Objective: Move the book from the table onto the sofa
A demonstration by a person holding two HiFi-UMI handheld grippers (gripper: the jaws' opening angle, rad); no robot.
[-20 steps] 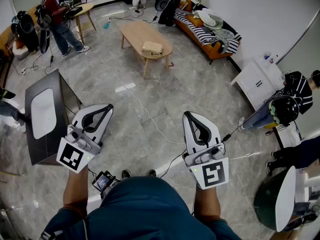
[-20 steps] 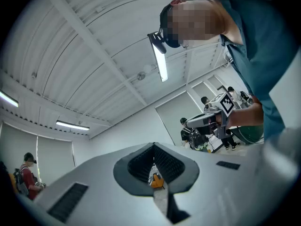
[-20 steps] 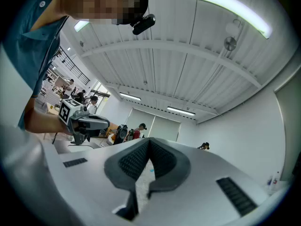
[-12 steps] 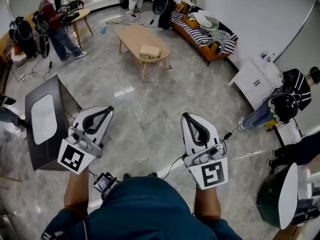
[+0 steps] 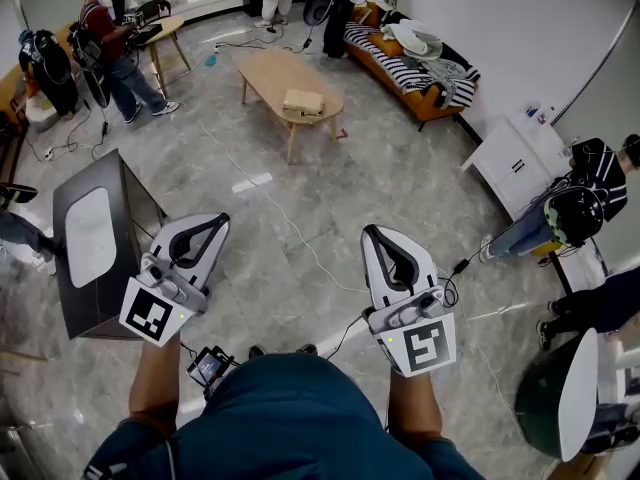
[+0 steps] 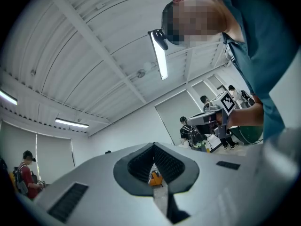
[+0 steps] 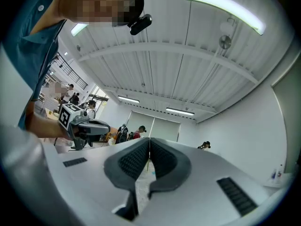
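Two: L gripper (image 5: 221,219) & R gripper (image 5: 370,231), jaws together, empty; 1 book (image 5: 303,101) on table (image 5: 268,68); 1 sofa (image 5: 398,72).

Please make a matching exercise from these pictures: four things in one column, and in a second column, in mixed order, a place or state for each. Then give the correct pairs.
Things:
1. book
2. striped blanket
3. white cabinet
4. left gripper

Places or states:
A. jaws shut, nothing held
B. lying on the wooden coffee table
C. standing by the wall, near the sofa's end
D. spread over the orange sofa

Pairs: 1-B, 2-D, 3-C, 4-A
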